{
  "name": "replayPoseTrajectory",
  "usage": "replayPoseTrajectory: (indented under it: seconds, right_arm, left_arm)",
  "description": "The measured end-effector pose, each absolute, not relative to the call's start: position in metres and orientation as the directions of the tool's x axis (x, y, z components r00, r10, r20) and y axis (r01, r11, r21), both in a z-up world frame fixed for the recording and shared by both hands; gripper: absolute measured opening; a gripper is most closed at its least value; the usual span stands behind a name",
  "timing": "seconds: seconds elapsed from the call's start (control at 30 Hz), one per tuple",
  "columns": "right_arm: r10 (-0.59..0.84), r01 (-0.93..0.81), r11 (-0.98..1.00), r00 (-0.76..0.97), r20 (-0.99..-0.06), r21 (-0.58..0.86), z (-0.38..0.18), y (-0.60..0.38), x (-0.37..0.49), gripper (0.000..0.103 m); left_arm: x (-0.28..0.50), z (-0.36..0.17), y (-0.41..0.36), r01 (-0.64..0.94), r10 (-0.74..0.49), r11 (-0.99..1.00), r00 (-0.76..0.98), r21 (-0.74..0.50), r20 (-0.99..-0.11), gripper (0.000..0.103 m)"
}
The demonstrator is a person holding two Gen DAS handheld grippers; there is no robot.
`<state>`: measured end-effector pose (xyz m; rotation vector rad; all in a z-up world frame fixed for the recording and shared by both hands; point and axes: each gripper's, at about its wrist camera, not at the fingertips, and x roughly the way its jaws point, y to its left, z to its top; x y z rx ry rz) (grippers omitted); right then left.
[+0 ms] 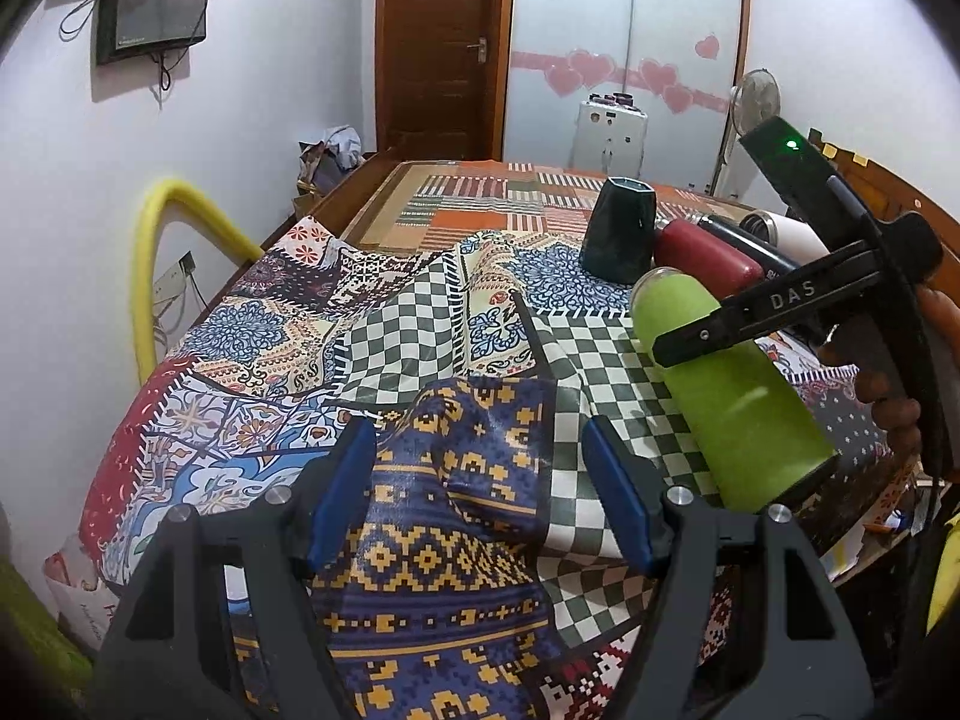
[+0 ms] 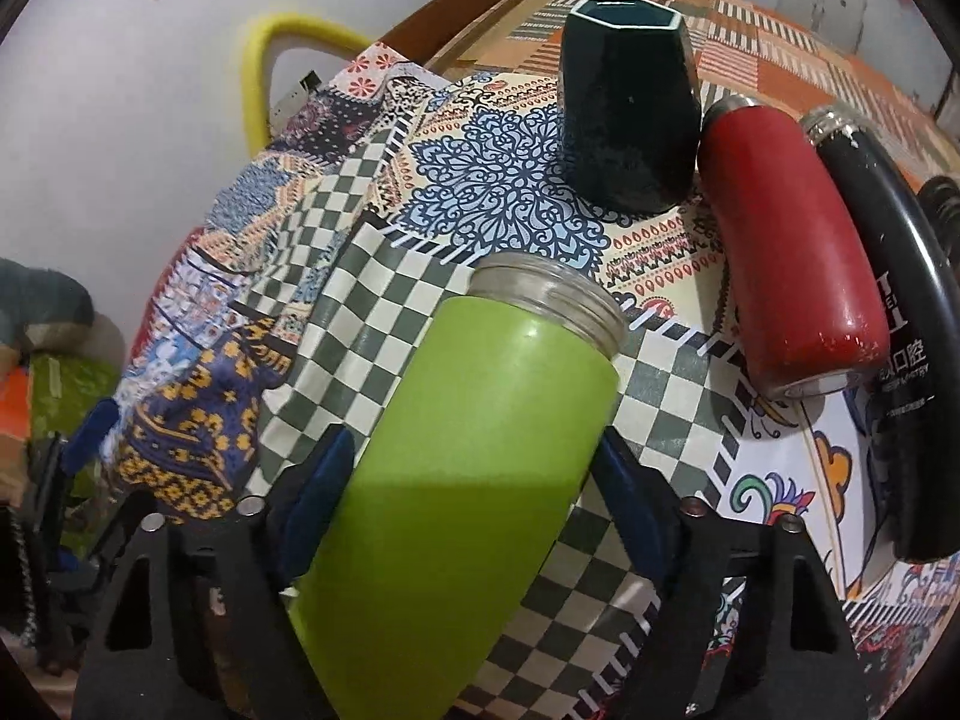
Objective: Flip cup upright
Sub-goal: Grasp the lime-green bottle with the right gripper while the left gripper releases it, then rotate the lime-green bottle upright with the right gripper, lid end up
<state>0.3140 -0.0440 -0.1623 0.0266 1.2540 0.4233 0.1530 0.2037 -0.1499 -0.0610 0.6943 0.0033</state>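
"DAS" on right tool (image 1: 690,348)

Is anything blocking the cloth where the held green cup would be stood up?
Nothing visible does. The right gripper grips the green cup, tilted over bare checkered cloth. The dark teal cup and red bottle lie farther back.

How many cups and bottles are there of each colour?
Green: 1, the green cup, held by the right hand-held gripper
Dark teal: 1, the faceted cup
Red: 1, the red bottle
Black: 1, the black bottle
White: 1, the white bottle
Total: 5
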Motion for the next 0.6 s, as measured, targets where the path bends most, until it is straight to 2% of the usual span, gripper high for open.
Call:
replayPoseTrajectory:
  seconds: [0.13, 0.6]
  right_arm:
    - [0.348, -0.307, 0.915, 0.27, -0.897, 0.263, -0.154, -0.047, 0.308, 0.069]
    - [0.396, -0.442, 0.879, 0.467, -0.79, 0.179, -0.105, -0.055, 0.262, 0.065]
  left_arm:
    - [0.152, -0.145, 0.201, -0.021, -0.019, 0.998, 0.775, -0.057, -0.632, 0.071]
    - [0.155, -0.118, 0.171, 0.023, -0.034, 0.999, 0.802, -0.026, -0.596, 0.071]
